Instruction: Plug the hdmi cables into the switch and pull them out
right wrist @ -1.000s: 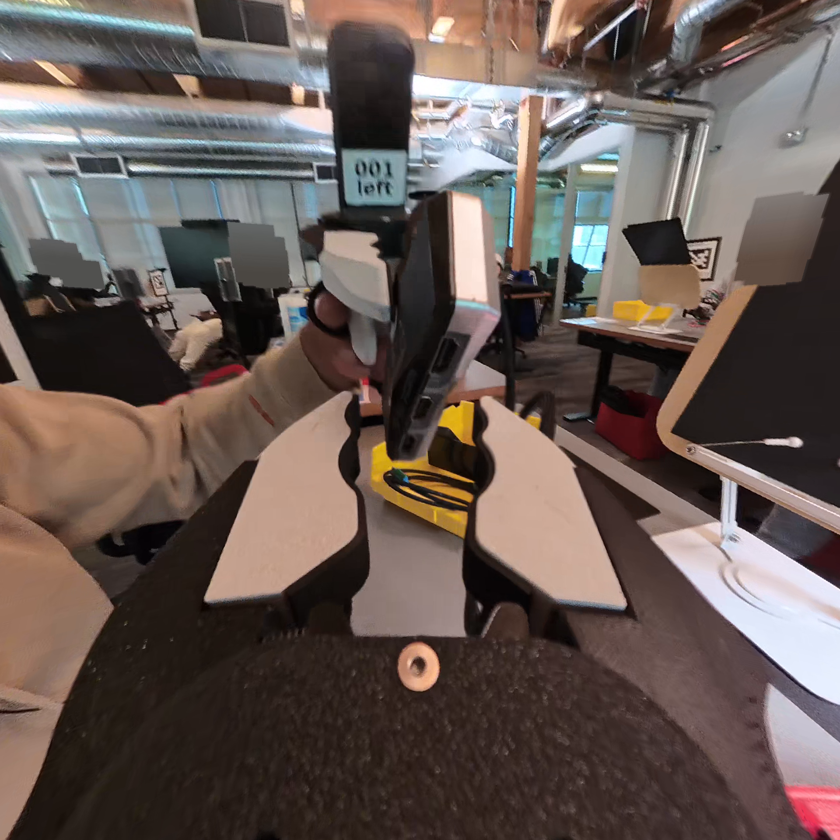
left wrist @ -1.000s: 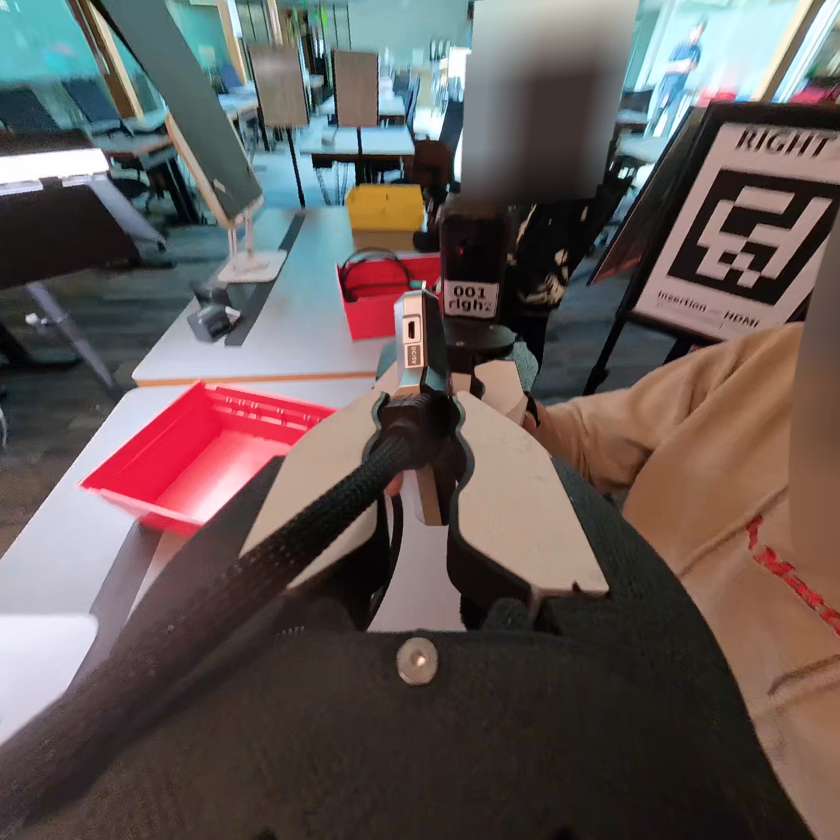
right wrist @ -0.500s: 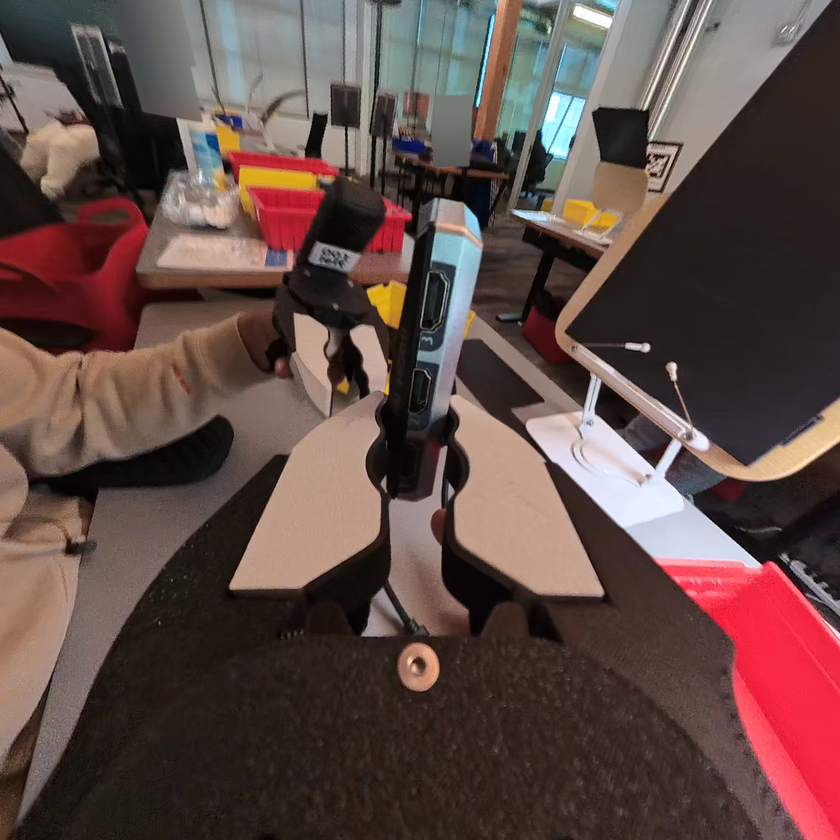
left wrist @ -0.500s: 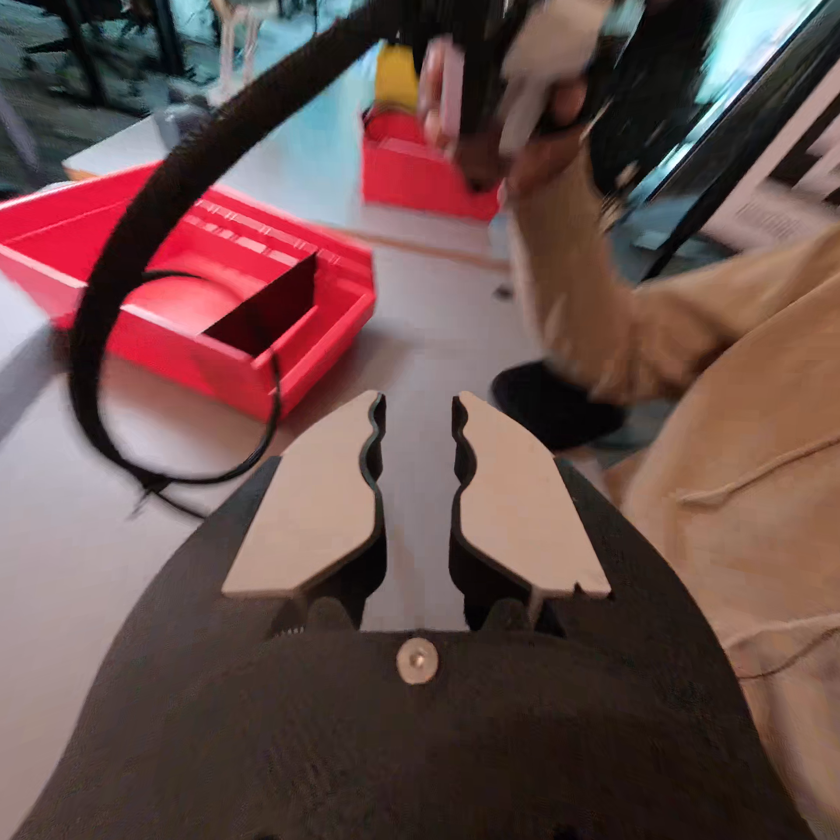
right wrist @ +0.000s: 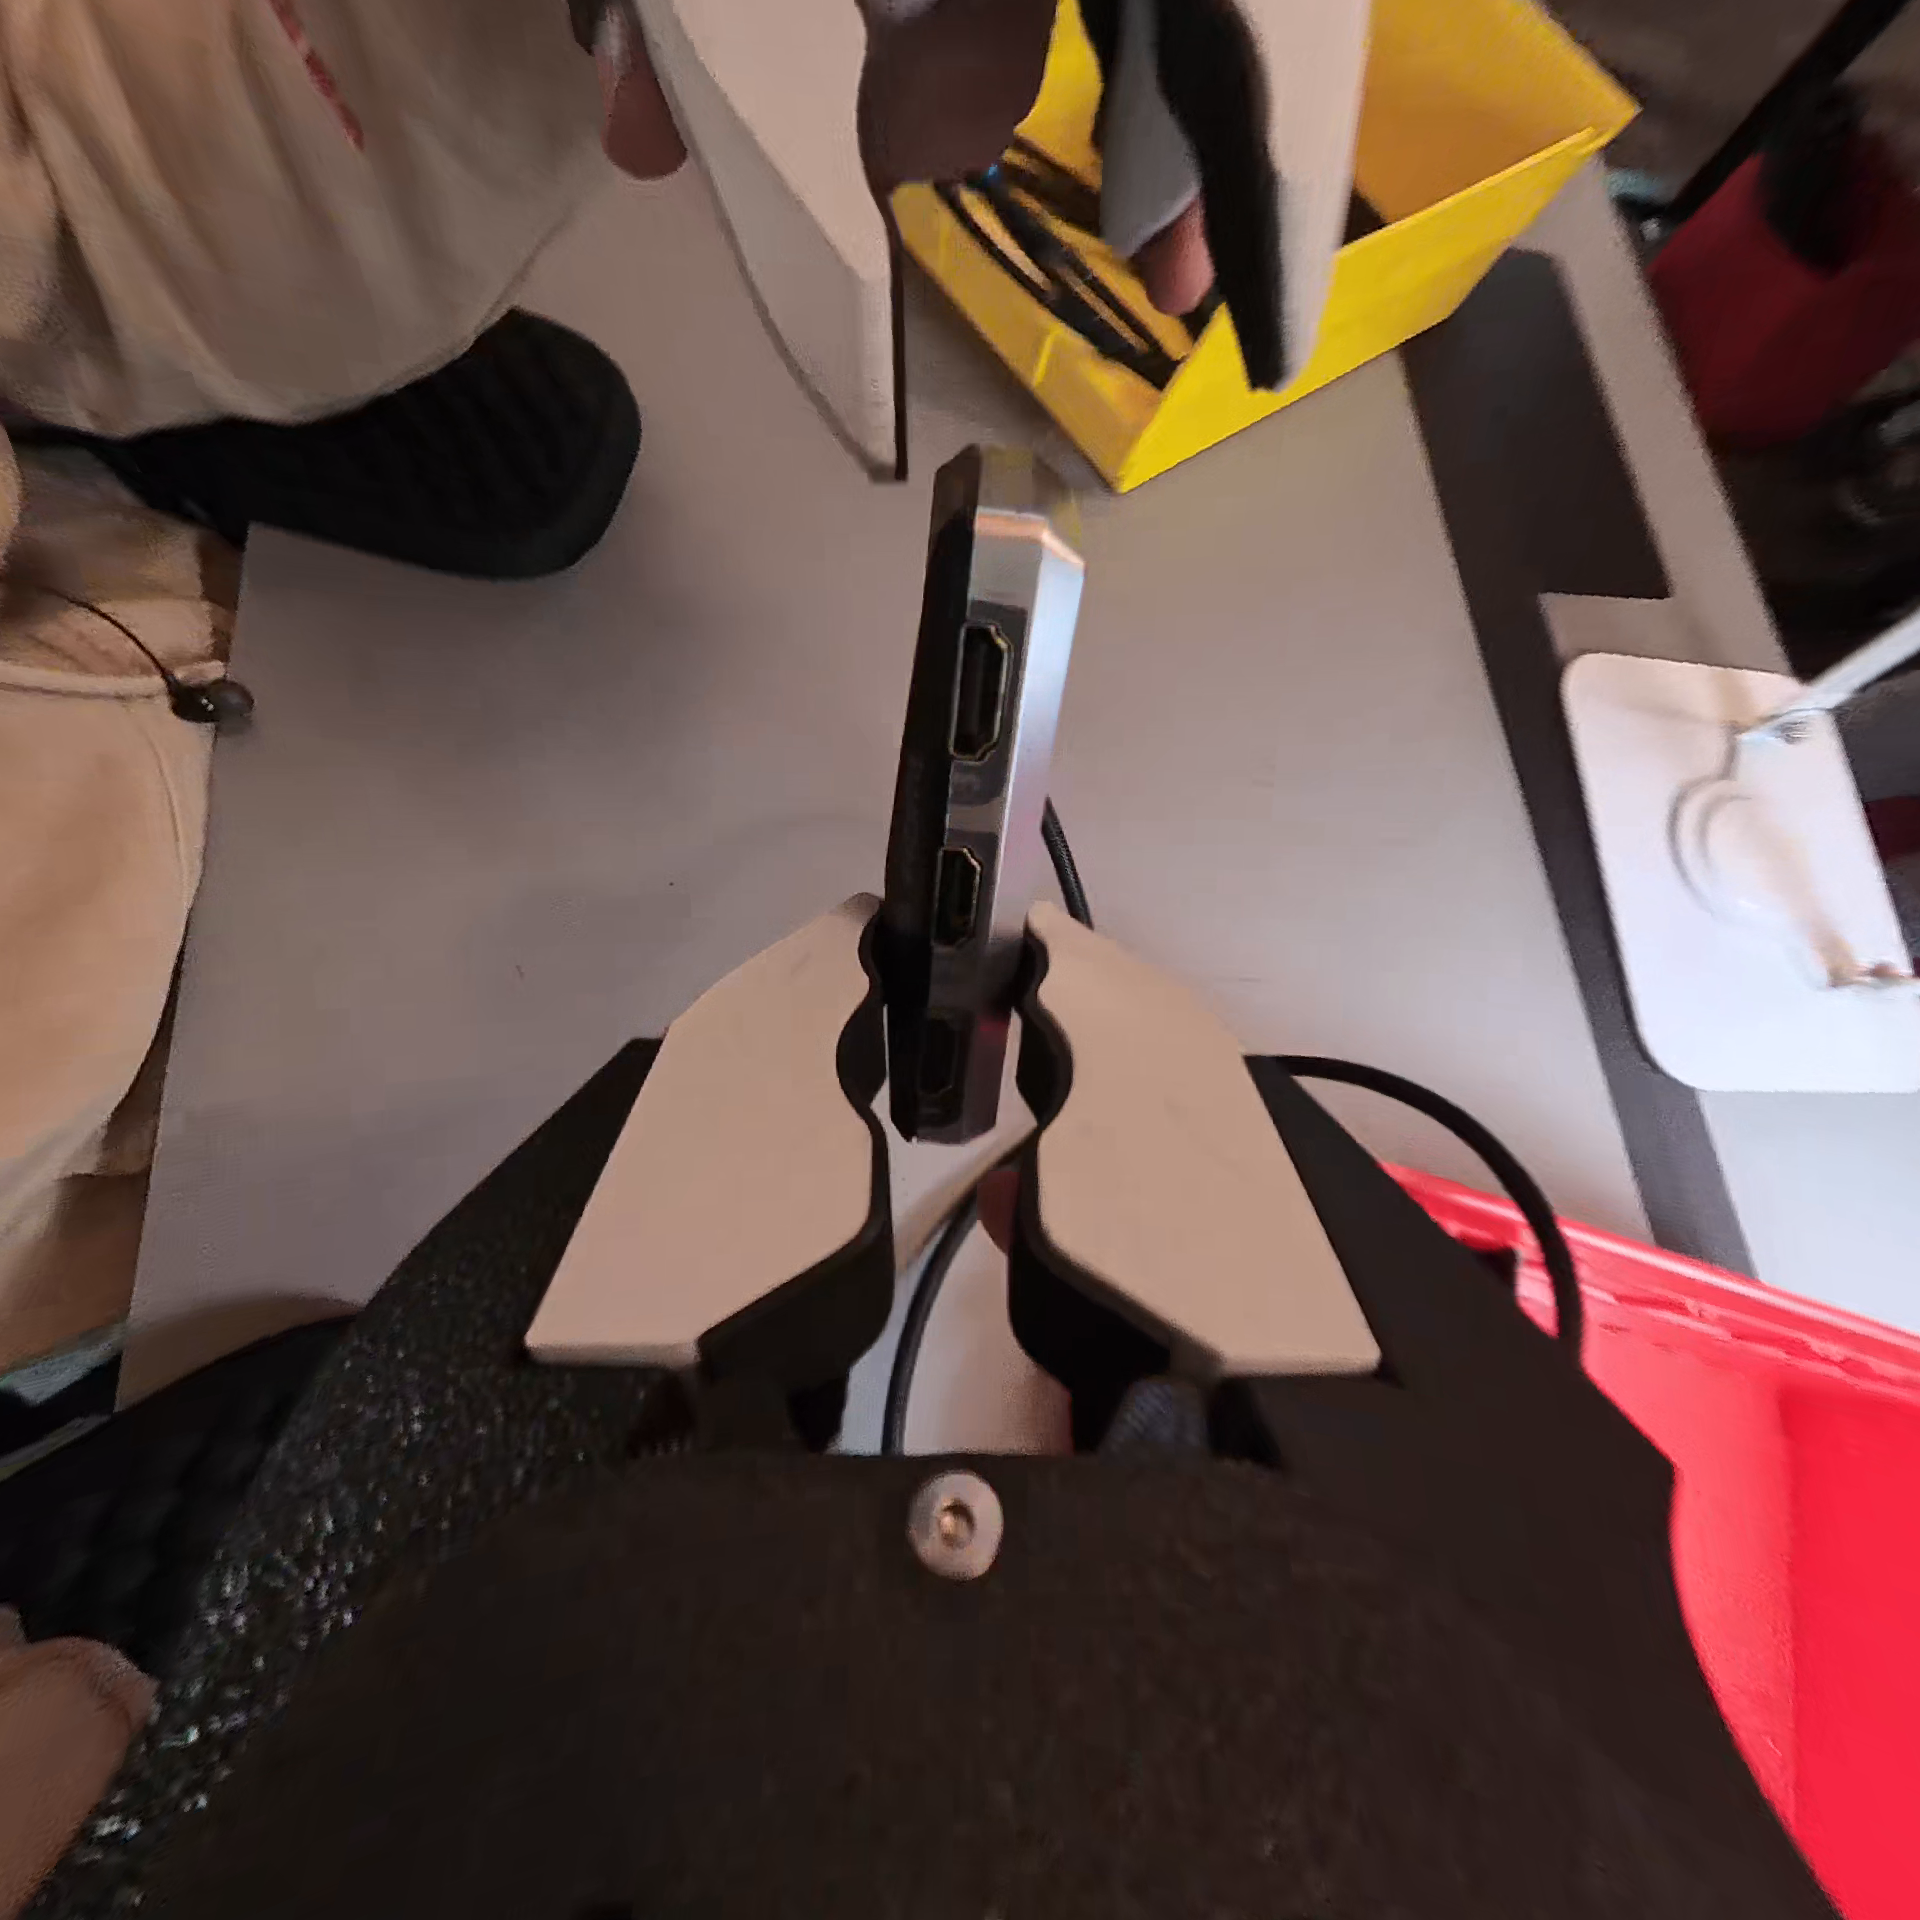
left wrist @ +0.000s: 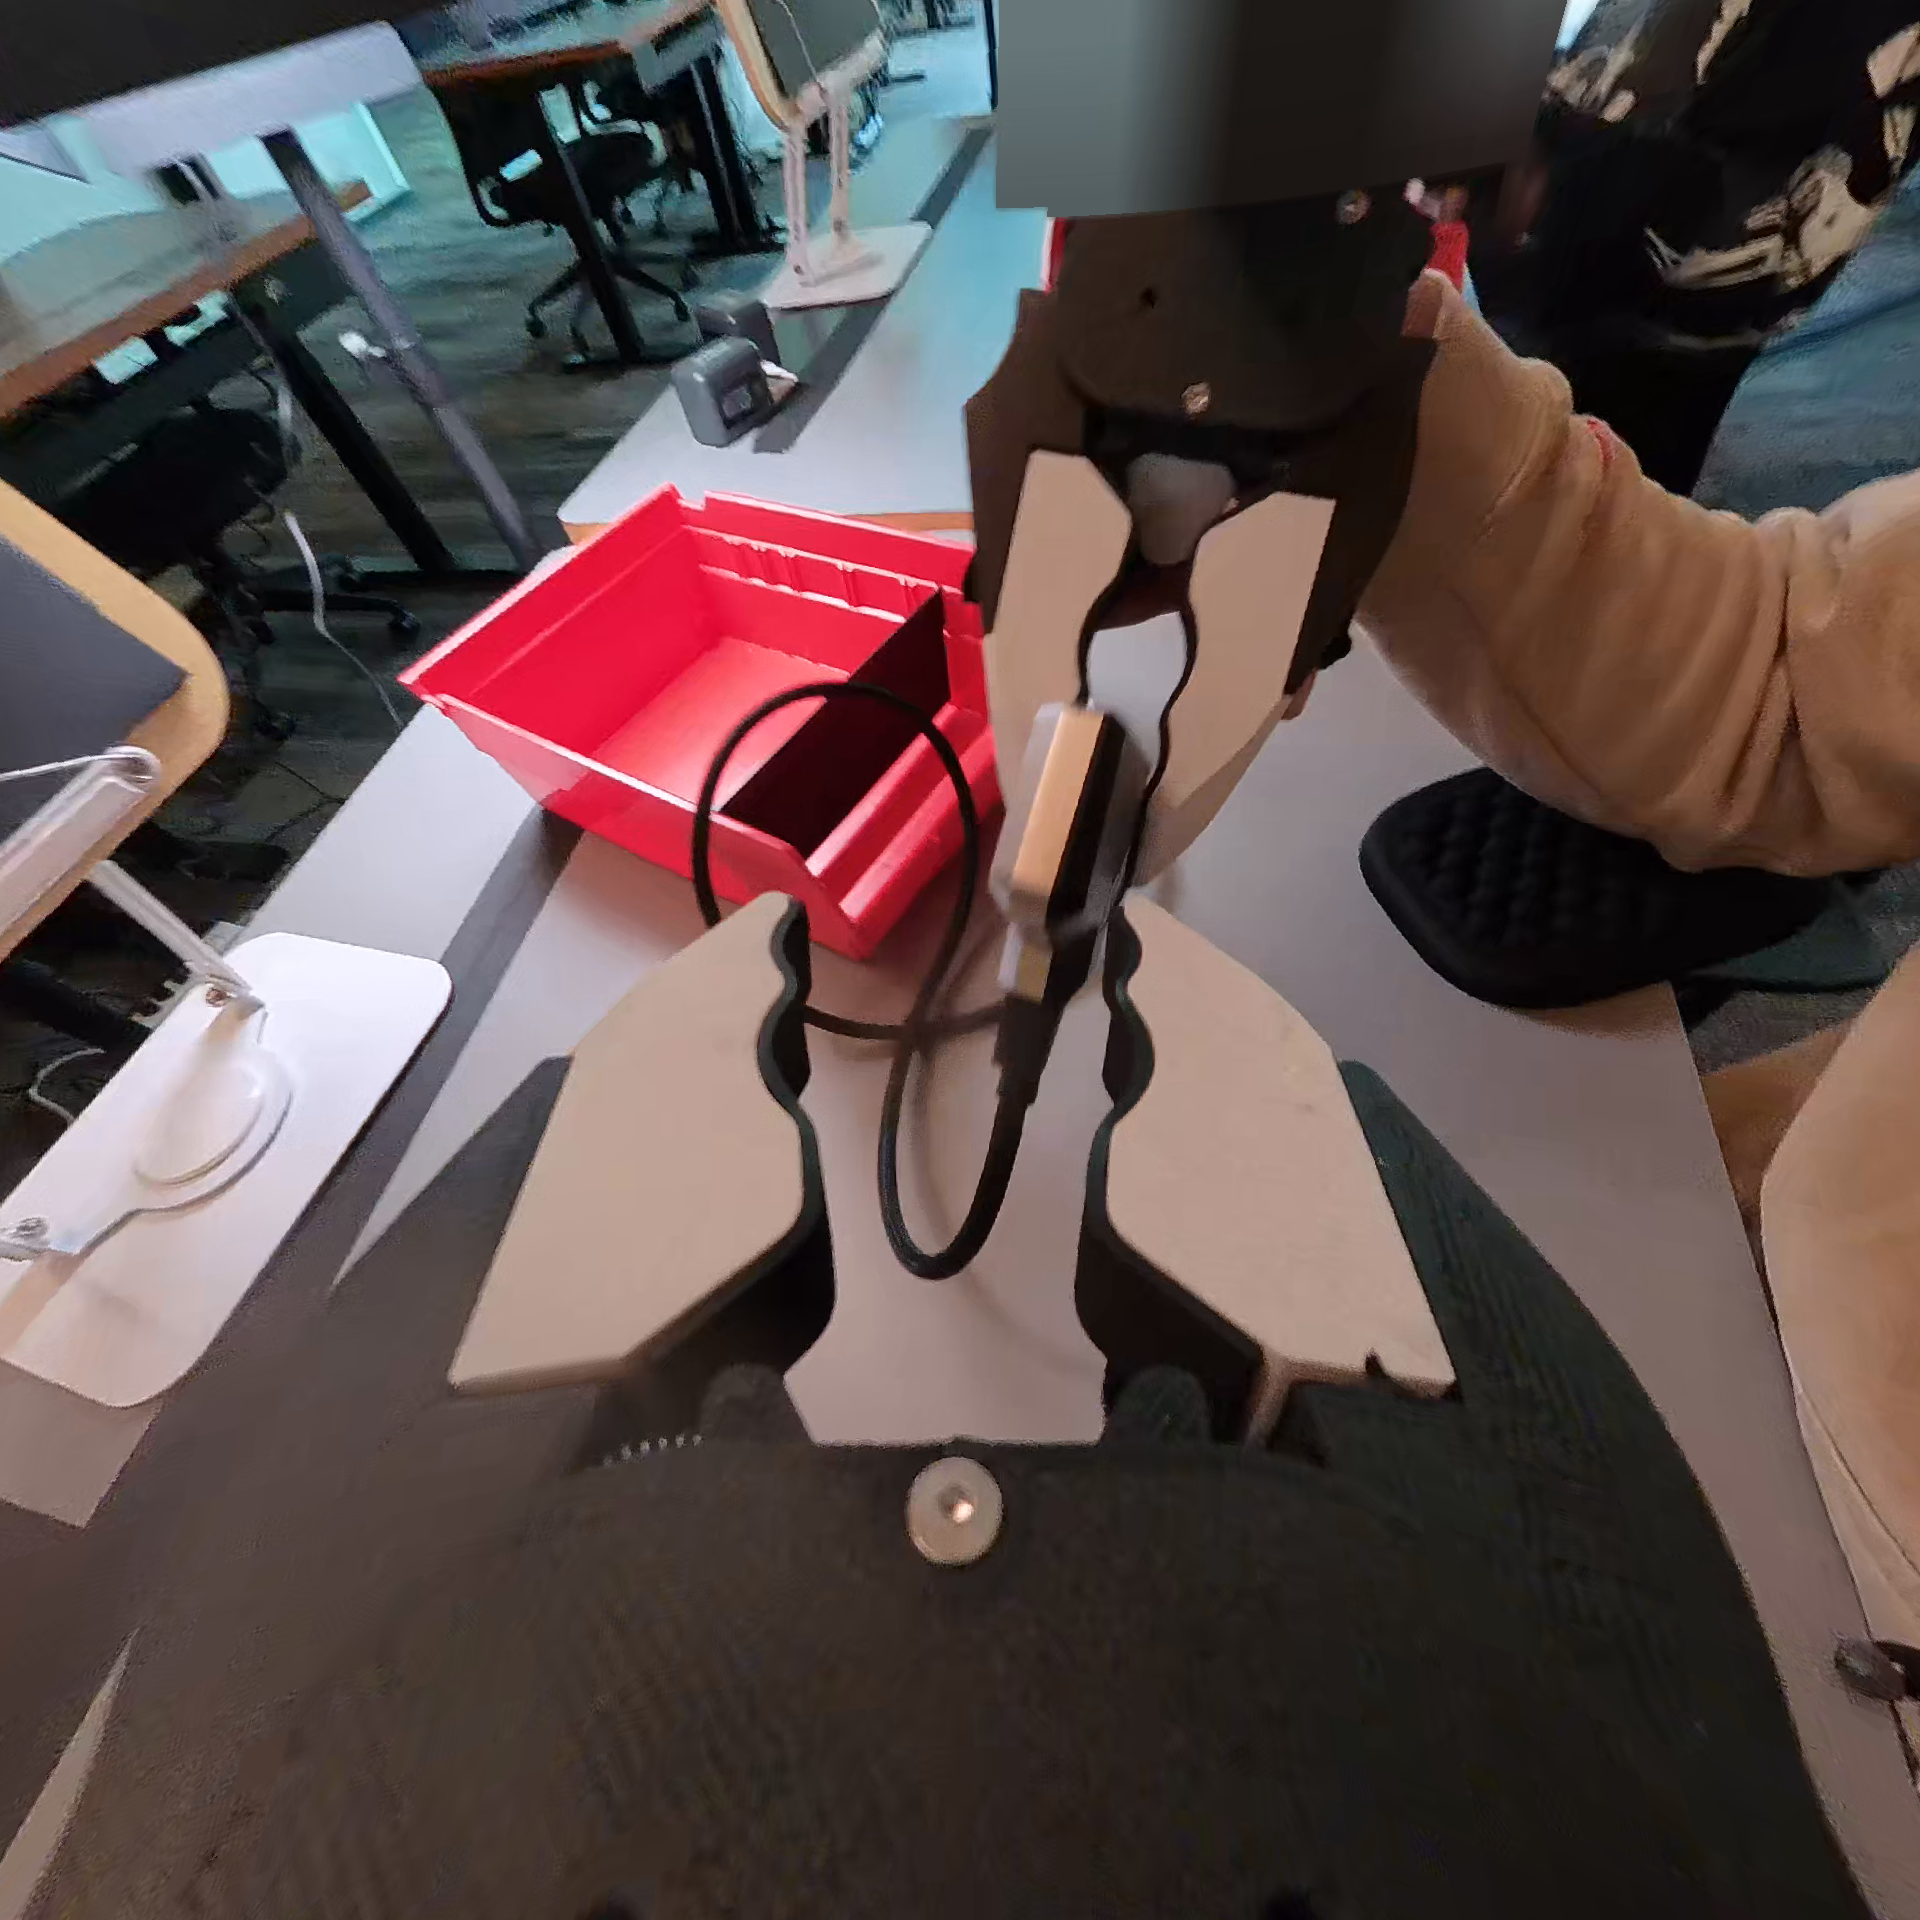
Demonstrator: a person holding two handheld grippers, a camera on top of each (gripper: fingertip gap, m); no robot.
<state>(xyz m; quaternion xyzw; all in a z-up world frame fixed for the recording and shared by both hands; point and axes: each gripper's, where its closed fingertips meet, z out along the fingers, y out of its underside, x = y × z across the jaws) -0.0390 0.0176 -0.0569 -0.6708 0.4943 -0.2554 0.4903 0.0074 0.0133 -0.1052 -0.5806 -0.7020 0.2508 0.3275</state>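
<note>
The right gripper [right wrist: 951, 940] clamps the HDMI switch [right wrist: 971, 769] edge-up over bare grey table [right wrist: 540, 831], its ports seen only in the right wrist view, while the spread-jawed, empty left gripper [left wrist: 951, 935] faces the thin black cable [left wrist: 914, 1174] beside the red bin [left wrist: 665, 665].

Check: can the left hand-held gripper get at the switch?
Likely yes: left hand-held gripper is open and empty, with the switch just beyond its fingertips; right hand-held gripper clamps only its far end.
</note>
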